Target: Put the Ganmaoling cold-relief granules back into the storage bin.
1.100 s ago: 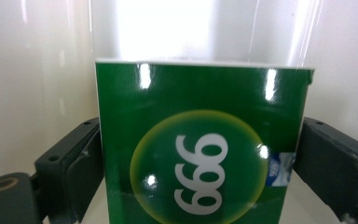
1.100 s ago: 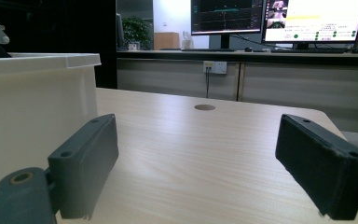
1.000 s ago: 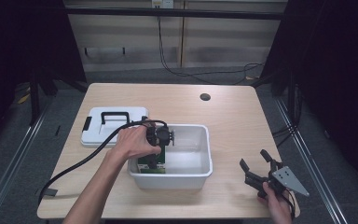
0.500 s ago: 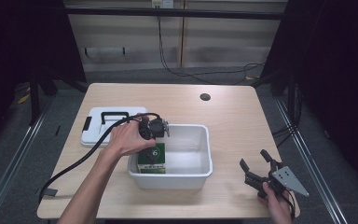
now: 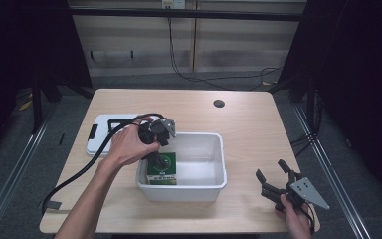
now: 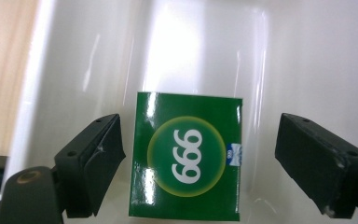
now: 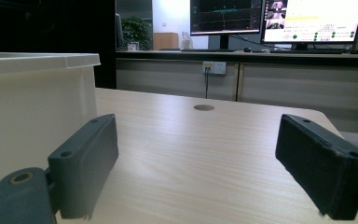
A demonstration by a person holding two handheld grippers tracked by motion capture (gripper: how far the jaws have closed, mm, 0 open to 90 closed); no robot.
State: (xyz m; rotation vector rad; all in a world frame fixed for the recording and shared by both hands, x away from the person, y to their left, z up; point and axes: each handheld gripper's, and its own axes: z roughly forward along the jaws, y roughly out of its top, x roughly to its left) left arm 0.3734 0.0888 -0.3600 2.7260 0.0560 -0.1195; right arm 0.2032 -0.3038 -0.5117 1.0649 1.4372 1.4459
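Right gripper: your right gripper (image 5: 273, 180) rests low at the near right corner of the table (image 5: 248, 129), jaws spread wide on nothing, pointing past the bin's outer wall toward the far edge. It sits as it did a second ago.

Left gripper: your left gripper (image 5: 155, 158) has lifted and pulled back toward the bin's left rim over the last second. A second ago it was down inside, right on the box. Its jaws now stand wide apart, and in the left gripper view each one is clear of the box's sides.

What that means: the box looks released, so I judge the placing step done. Your next move is likely just clearing the hand out of the bin.

Green box: the green box (image 6: 186, 156) lies flat on the floor of the white plastic bin (image 5: 214, 185), in its near left corner, close to the left wall. It is a glossy green carton with a yellow-ringed round emblem and white "999" digits, read upside down from the gripper, plus a small blue-and-white mark beside the ring.

Bin lid: the white bin lid (image 5: 102, 142) with its black handle lies on the table just left of the bin, behind your left hand (image 5: 129, 144).

Far edge: a round cable hole (image 5: 219, 103) sits in the tabletop, well apart from everything.
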